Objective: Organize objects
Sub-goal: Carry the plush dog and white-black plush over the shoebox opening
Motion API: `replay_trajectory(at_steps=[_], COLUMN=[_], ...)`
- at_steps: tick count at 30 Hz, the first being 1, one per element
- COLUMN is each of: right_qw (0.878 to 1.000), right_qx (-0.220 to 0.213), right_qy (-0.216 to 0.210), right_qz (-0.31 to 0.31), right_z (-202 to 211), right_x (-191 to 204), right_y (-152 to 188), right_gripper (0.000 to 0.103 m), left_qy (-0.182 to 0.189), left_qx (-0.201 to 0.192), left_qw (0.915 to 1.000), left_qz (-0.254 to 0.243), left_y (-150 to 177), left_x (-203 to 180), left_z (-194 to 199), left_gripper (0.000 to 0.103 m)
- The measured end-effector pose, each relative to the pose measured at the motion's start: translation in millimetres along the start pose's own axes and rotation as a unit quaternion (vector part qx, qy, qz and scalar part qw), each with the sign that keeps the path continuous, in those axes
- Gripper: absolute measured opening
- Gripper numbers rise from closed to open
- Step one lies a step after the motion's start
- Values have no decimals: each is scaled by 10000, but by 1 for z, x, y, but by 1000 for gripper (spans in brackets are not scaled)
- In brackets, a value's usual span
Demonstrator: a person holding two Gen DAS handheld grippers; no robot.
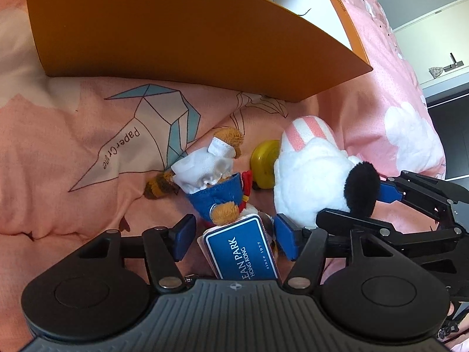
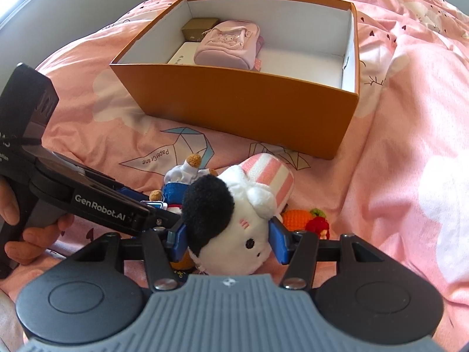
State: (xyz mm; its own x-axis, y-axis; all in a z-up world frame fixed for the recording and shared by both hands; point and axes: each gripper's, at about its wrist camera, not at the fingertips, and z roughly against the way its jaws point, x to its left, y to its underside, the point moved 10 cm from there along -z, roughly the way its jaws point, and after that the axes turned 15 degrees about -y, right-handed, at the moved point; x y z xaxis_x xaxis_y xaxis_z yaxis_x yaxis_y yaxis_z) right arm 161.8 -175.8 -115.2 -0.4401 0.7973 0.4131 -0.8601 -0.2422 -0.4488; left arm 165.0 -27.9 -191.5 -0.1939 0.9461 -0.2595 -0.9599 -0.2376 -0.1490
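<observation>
The left gripper (image 1: 231, 239) is seen with its jaws apart, its blue pads (image 1: 183, 236) standing clear on either side of a blue tag (image 1: 241, 253) printed with "OCEAN PARK HONG KONG"; nothing is pressed by them. Just ahead of those jaws a small brown plush bear (image 1: 212, 176) in white and blue clothing is laid on the pink bedspread (image 1: 73, 152), the tag lying at its near end. To the right of the bear and ahead of the left jaws a yellow round object (image 1: 263, 161) is partly hidden behind the white plush toy (image 2: 234, 228). This white toy, with a black tuft and a pink-striped part, is clamped between the pads of the right gripper (image 2: 228, 242), which are pressed against its two sides. Just beyond the right gripper's right finger, an orange crocheted item (image 2: 296, 217) and a red one (image 2: 318, 224) are found on the bedspread. Further ahead of both grippers an open orange box (image 2: 243, 102) is set, and inside it a pink mini backpack (image 2: 227, 45), a small brown box (image 2: 199, 28) and a white flat item (image 2: 187, 54) are held. A hand (image 2: 26, 234) is wrapped around the left gripper's handle.
</observation>
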Motion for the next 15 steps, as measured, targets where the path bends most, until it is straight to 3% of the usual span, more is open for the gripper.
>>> replay_trajectory(at_steps=[5, 7, 15], right_qw=[10000, 10000, 9999], right_qx=[20, 37, -19], right_qy=[-17, 26, 42], right_qz=[-33, -2, 99], right_z=[-6, -7, -1], right_x=[-3, -4, 2], right_y=[3, 3, -1], right_gripper=[57, 57, 57], left_qy=[208, 363, 414], left_qx=[233, 256, 23], left_qw=[9993, 9986, 9989], left_qz=[226, 304, 201], left_y=[3, 4, 6], left_x=[1, 0, -2], left_z=[-14, -15, 4], left_gripper=[73, 61, 54])
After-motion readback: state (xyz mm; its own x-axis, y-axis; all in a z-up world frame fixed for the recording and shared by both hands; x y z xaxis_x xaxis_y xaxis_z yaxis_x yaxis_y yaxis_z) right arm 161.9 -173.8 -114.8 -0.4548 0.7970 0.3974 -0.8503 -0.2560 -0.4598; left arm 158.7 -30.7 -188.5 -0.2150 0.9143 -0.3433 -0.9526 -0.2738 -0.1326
